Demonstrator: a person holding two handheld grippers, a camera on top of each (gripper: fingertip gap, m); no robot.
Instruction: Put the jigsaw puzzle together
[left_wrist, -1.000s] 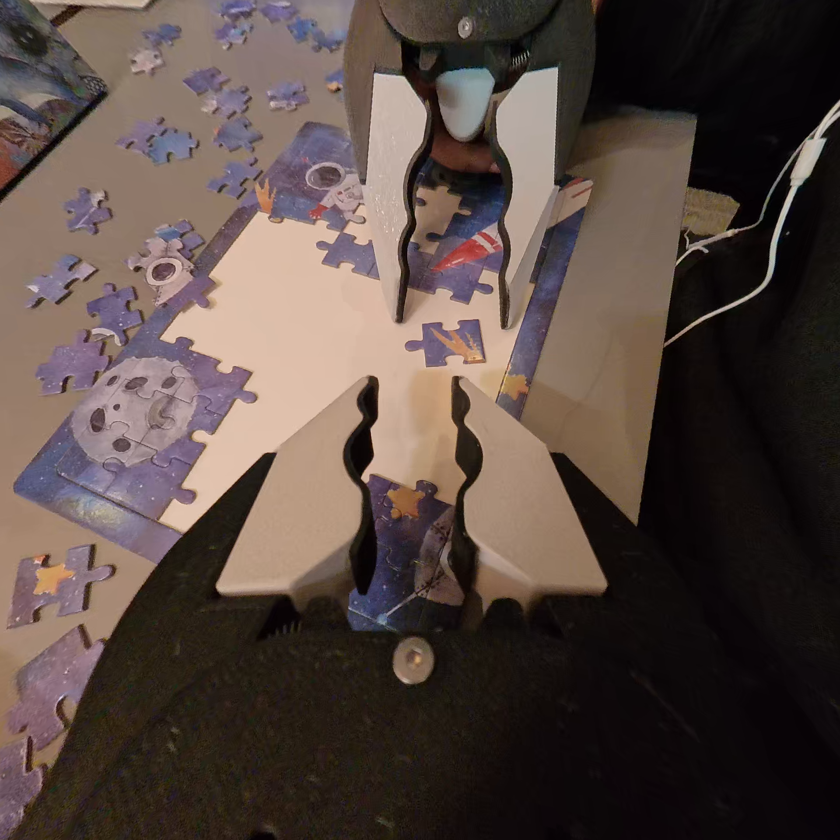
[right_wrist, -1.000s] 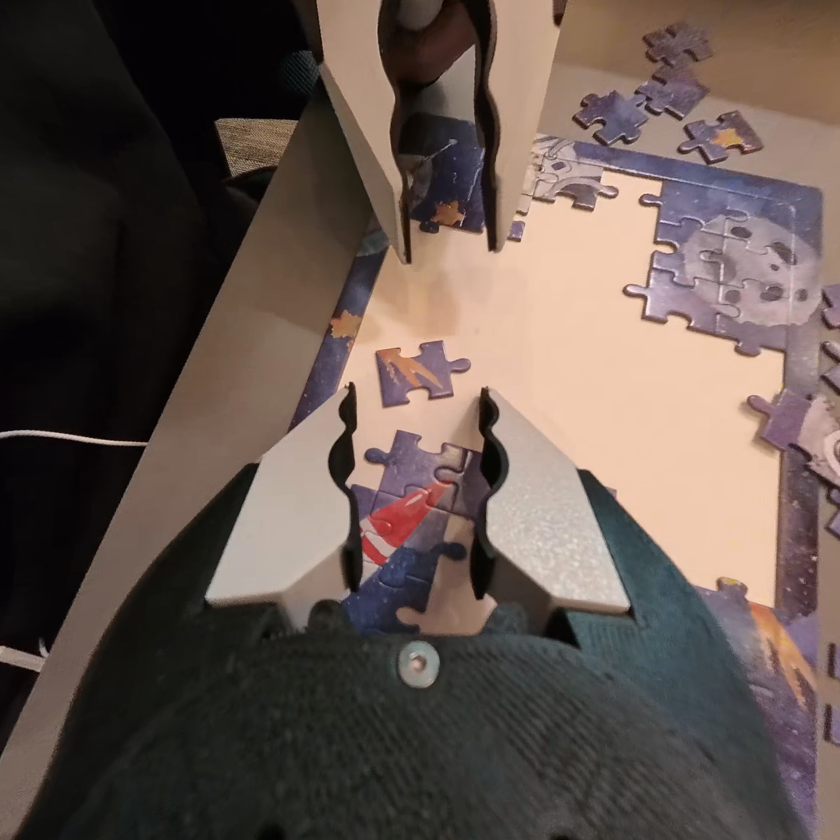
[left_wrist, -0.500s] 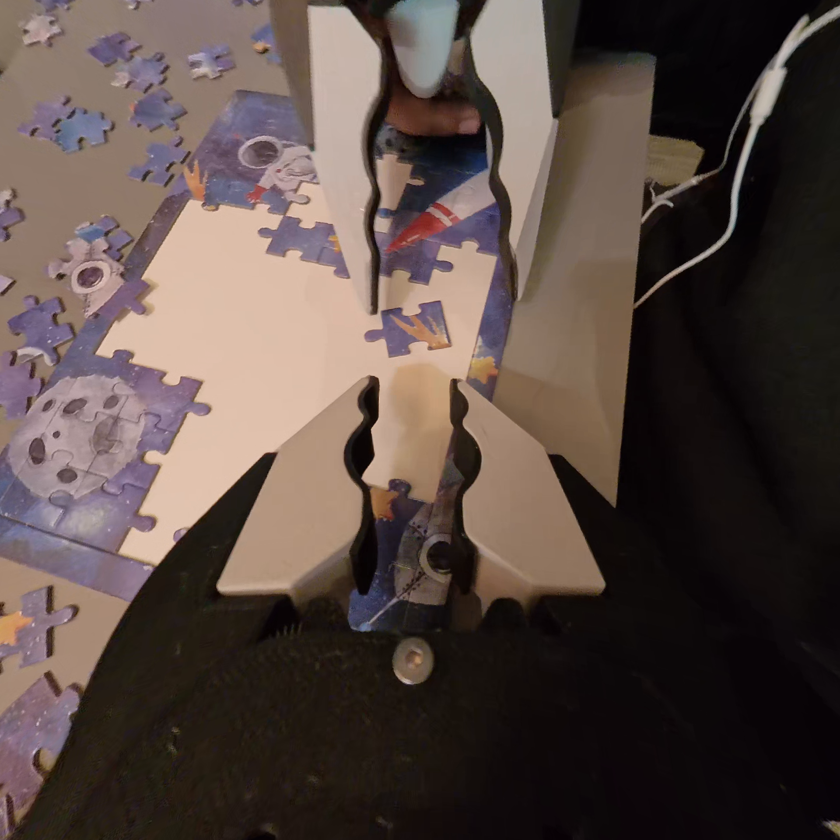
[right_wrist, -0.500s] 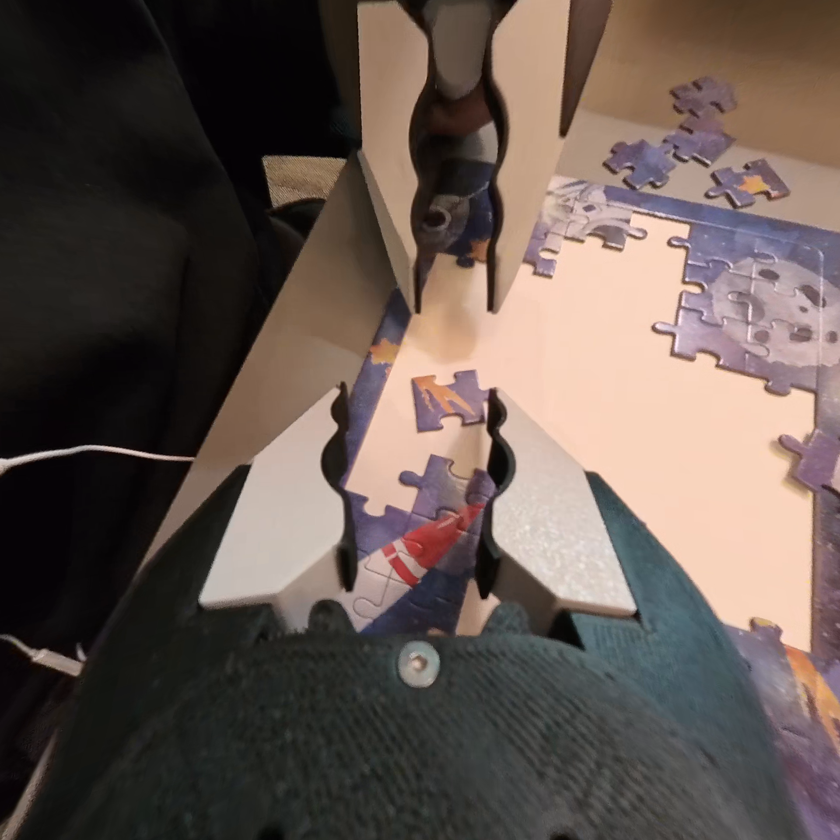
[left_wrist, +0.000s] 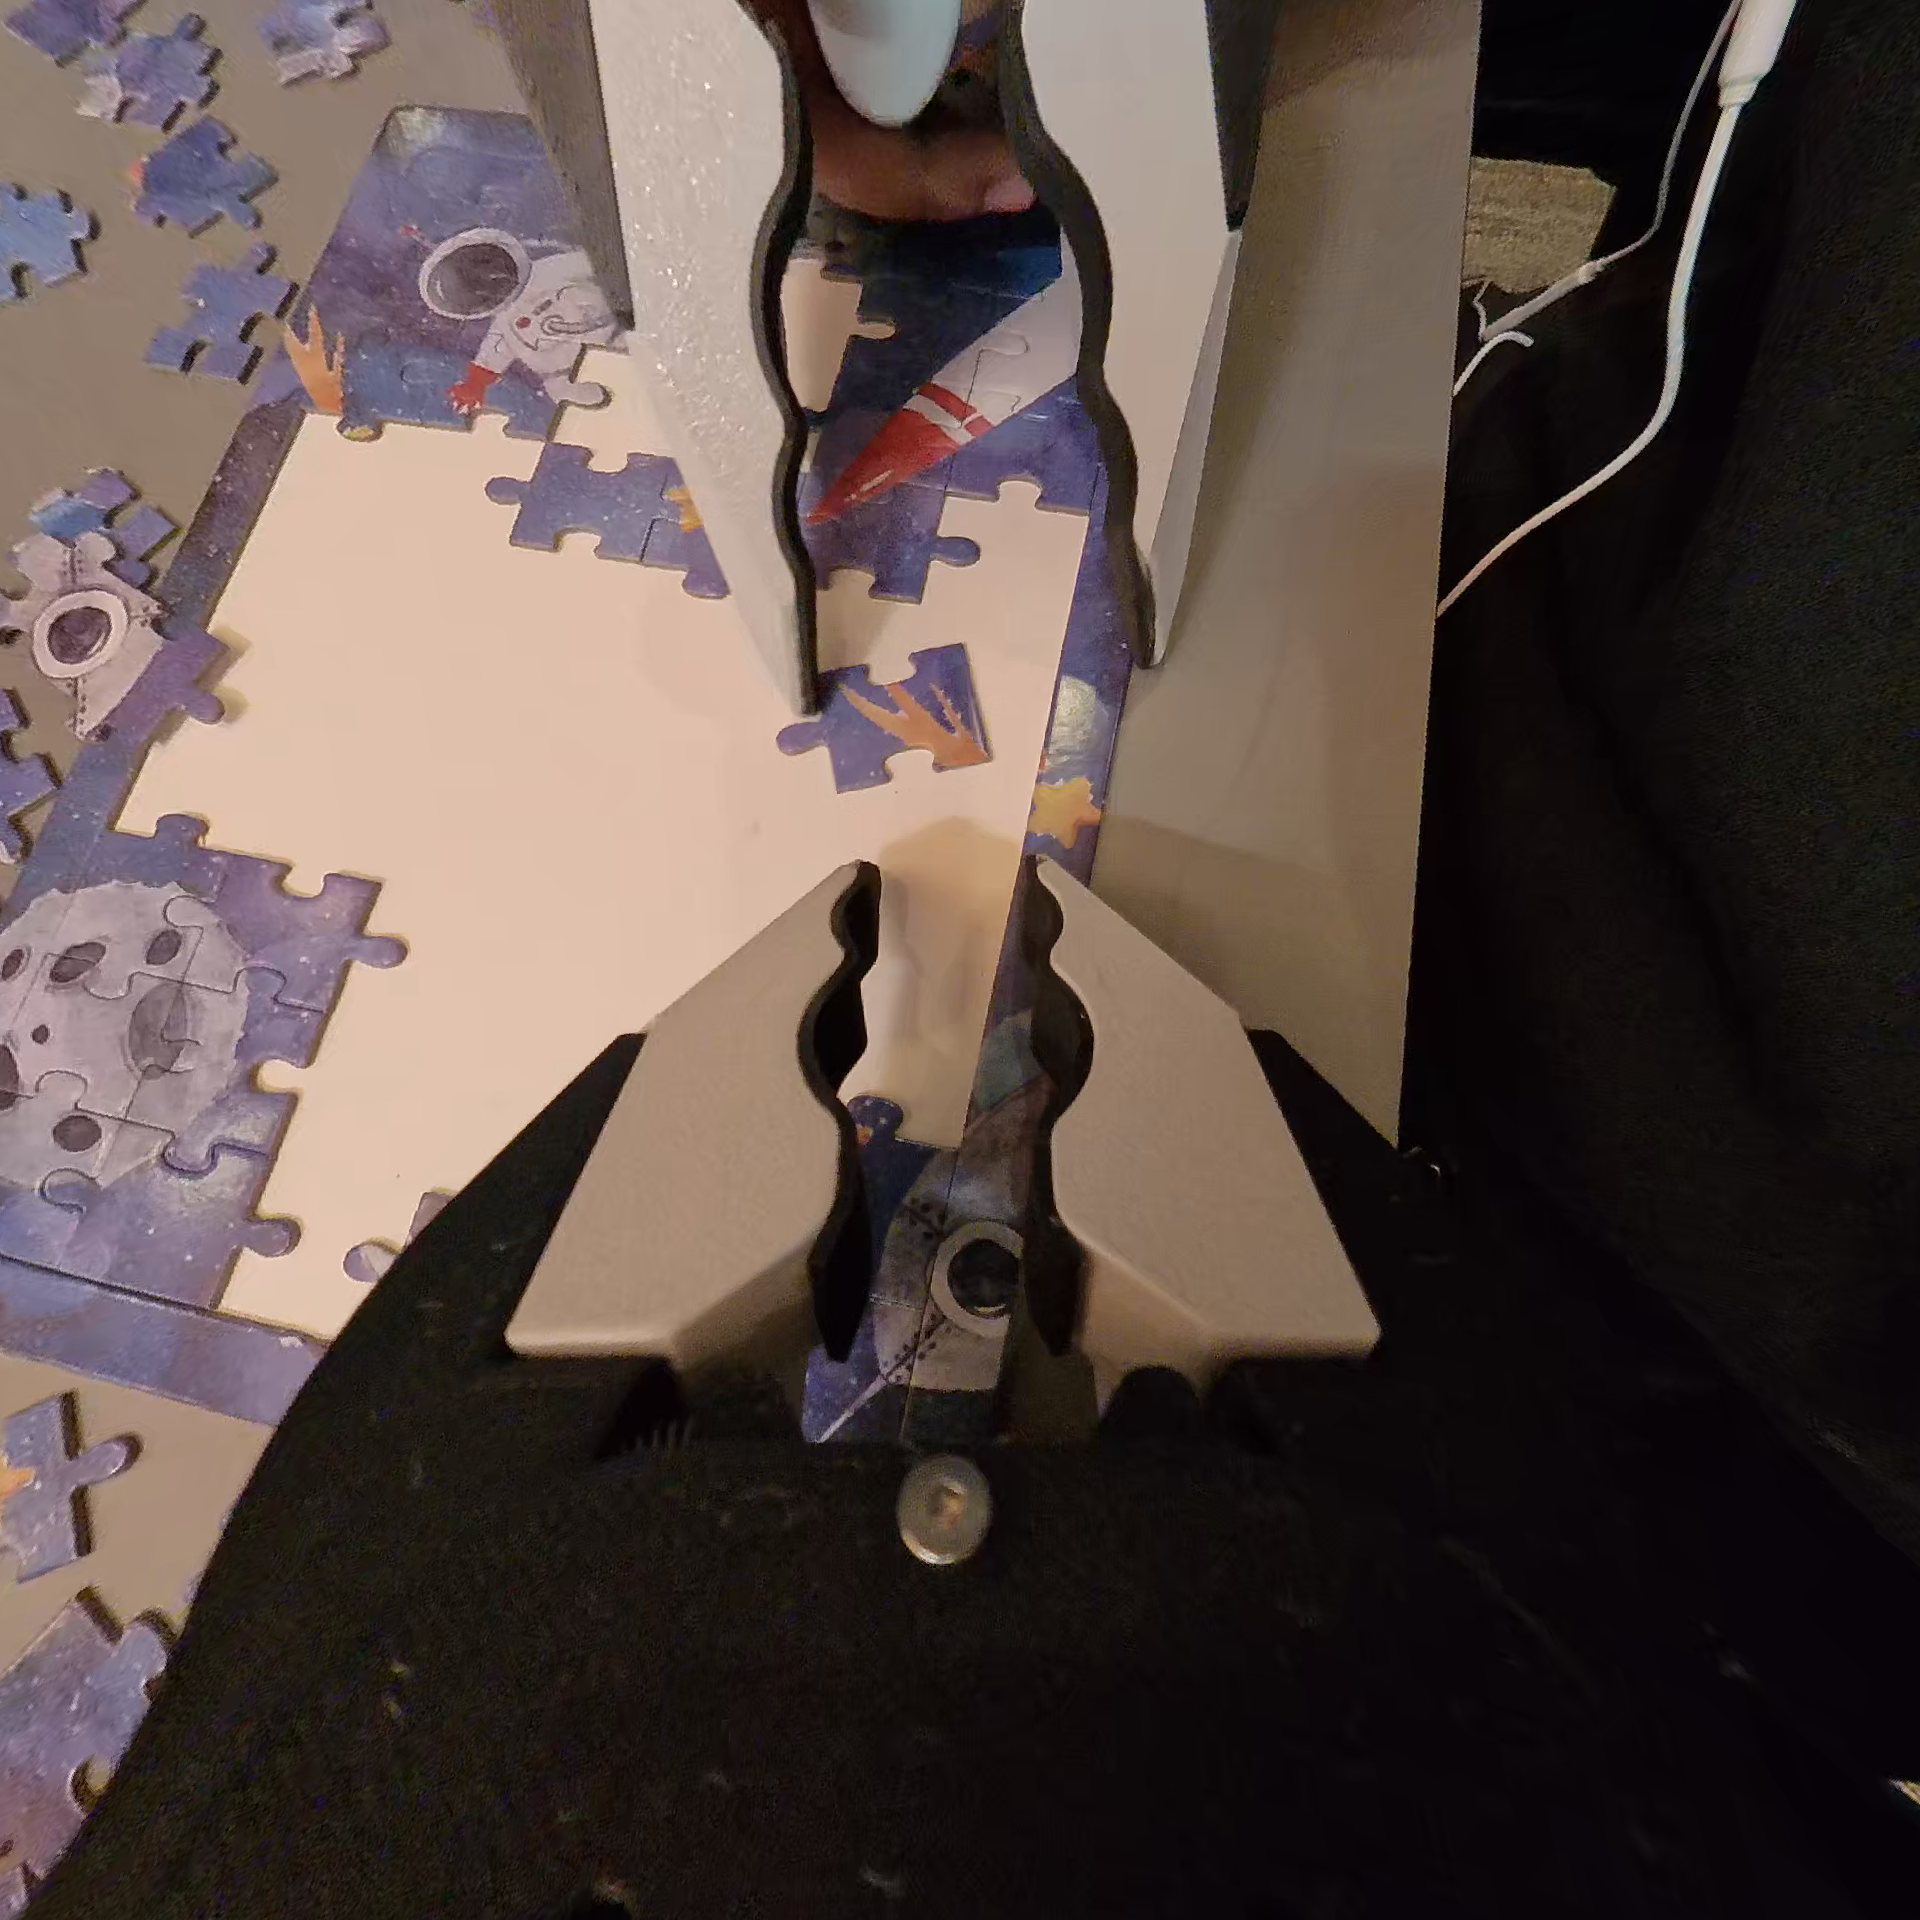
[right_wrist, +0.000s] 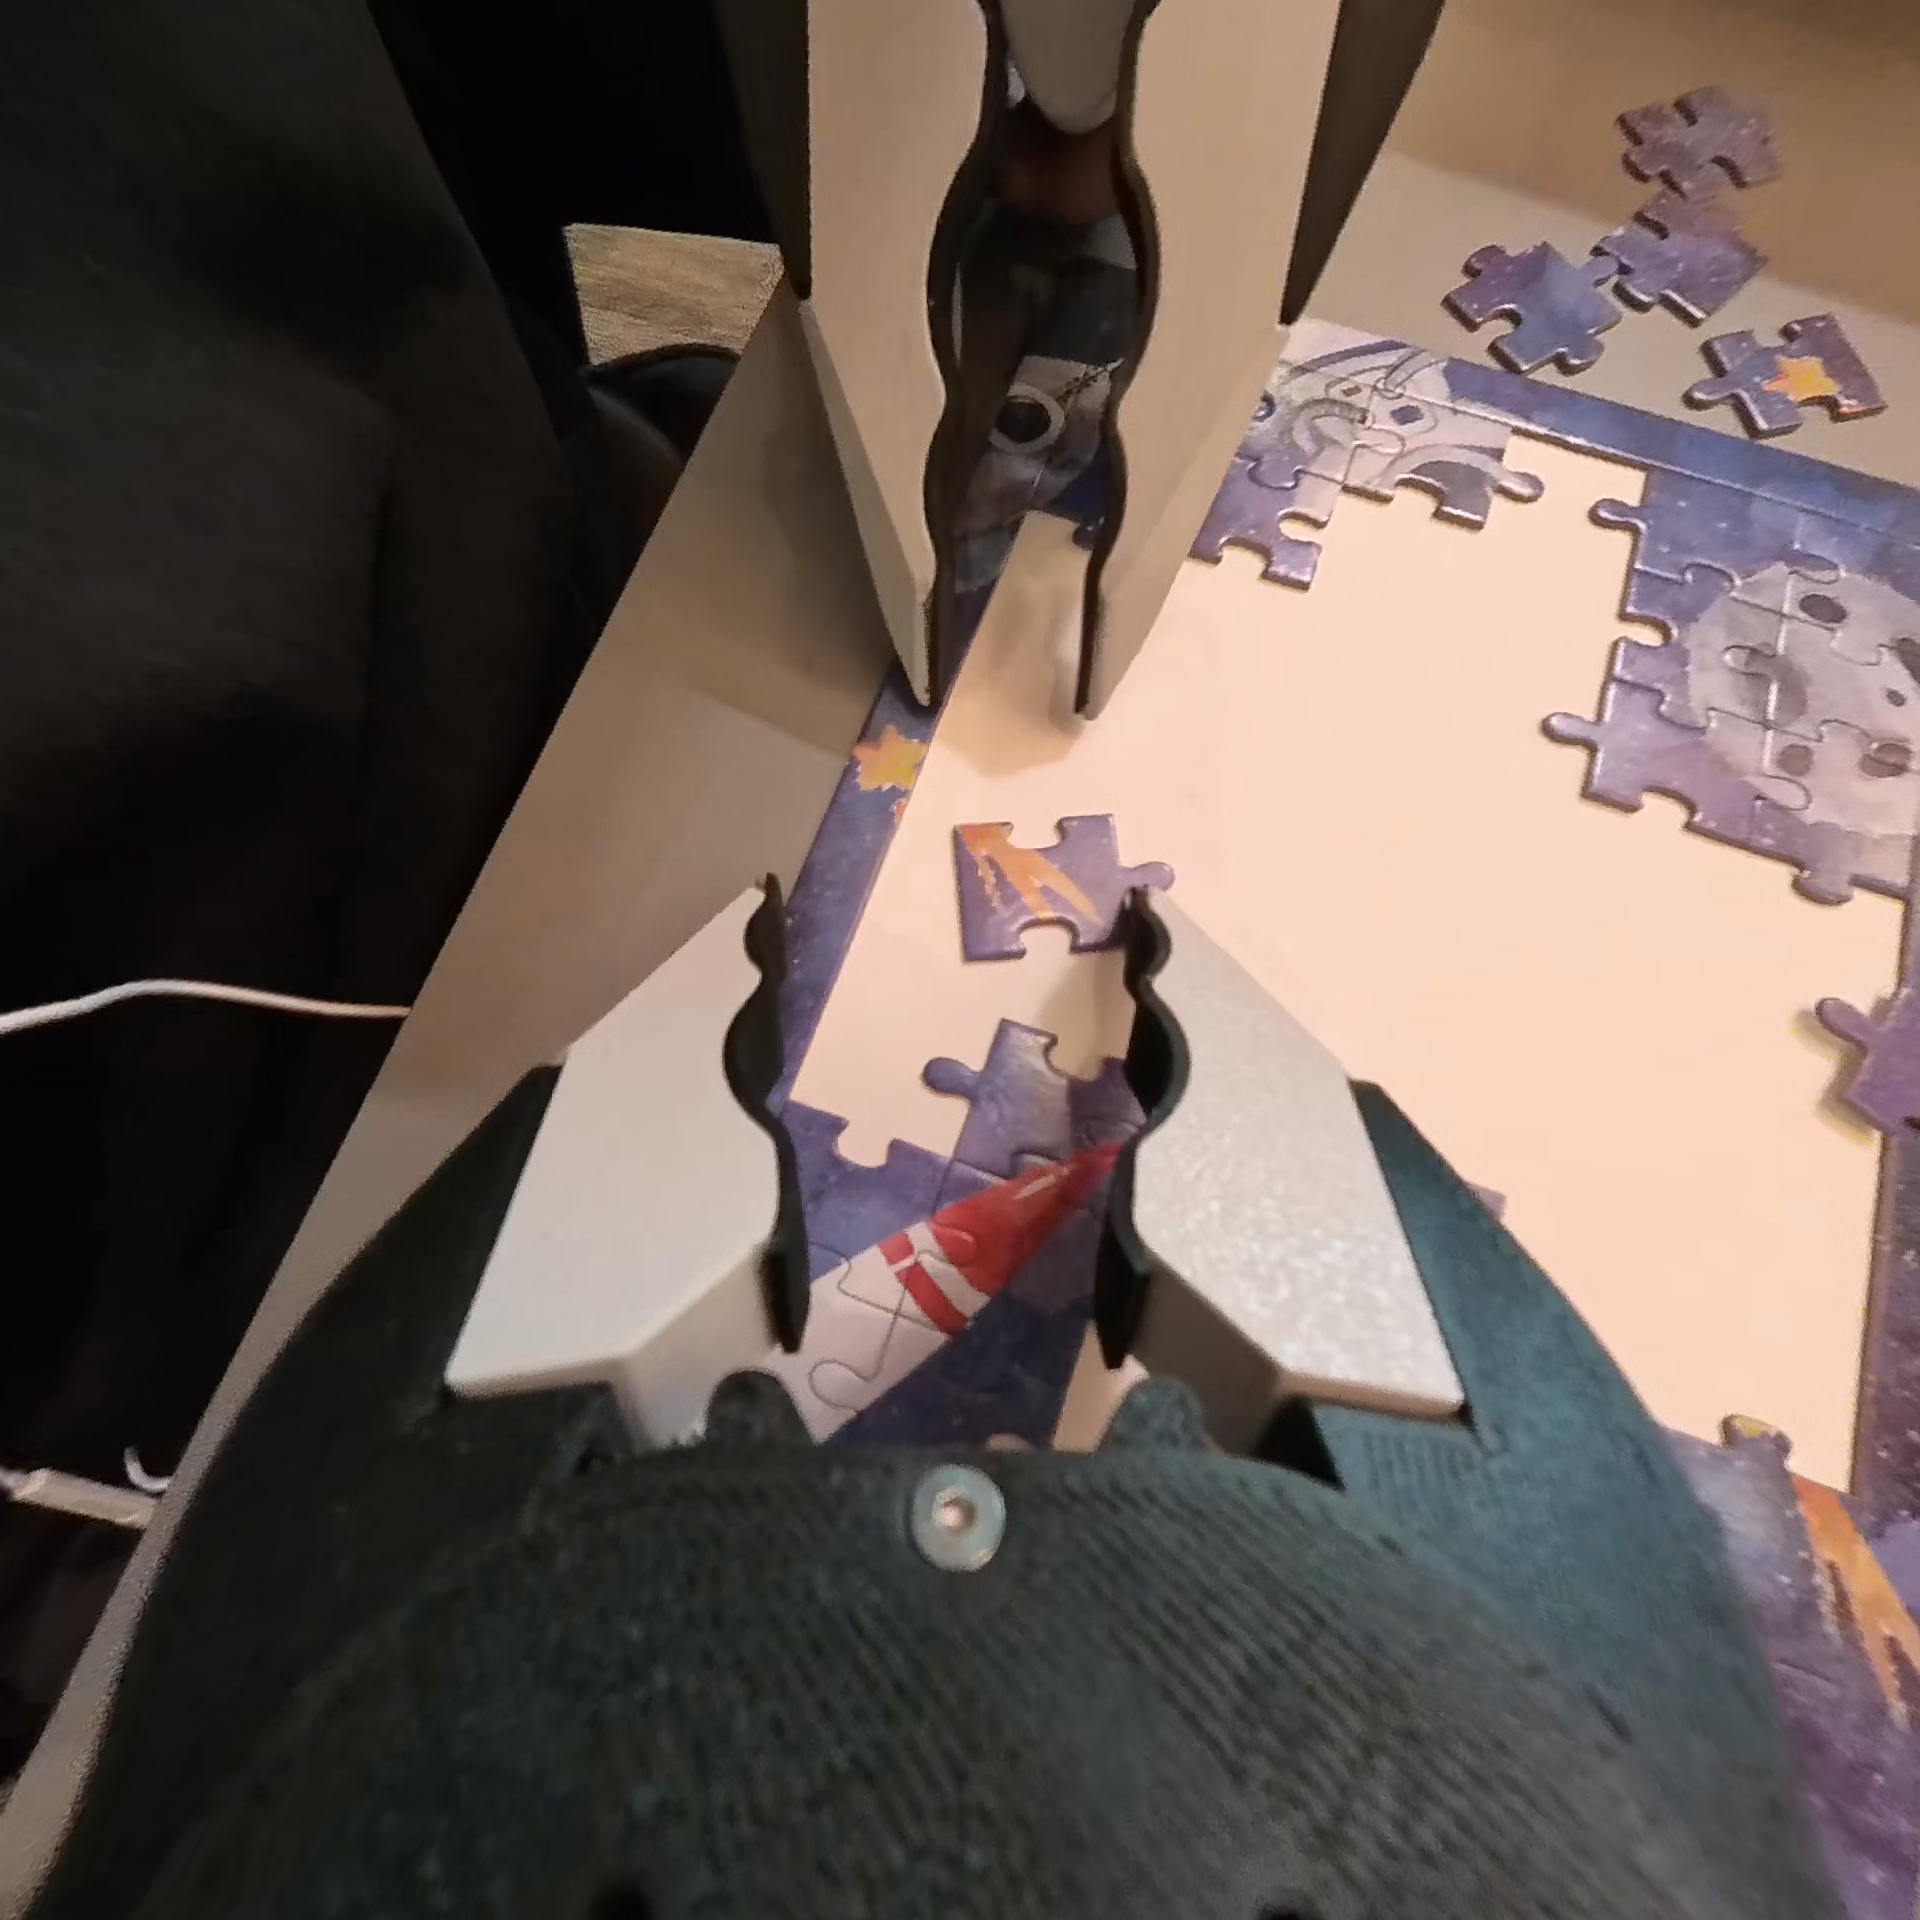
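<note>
Purple piece: loose comet piece (right_wrist: 1049, 888) lies flat on the bare cream board (left_wrist: 499, 790), just ahead of the right gripper (right_wrist: 951, 904), its tab at the right-hand fingertip (right_wrist: 1143, 914).
Right jaws: spread wide, nothing held; one tip is over the puzzle's blue border (right_wrist: 831, 935), the other touches or nearly touches the piece's edge.
Left jaws: left gripper (left_wrist: 951, 878) is narrowly parted and empty, tips straddling the inner border edge, well short of the piece (left_wrist: 899, 717).
Between them: the piece lies between the two grippers, nearer the right one.
Technique, as I judge it: the piece lies thin and flat, so the tips would need to stay low and meet its opposite edges squarely; an off-centre pinch could spin it.
Nearby: assembled rocket section (right_wrist: 966, 1236) sits under the right jaws; nudging it risks loosening joined pieces.
</note>
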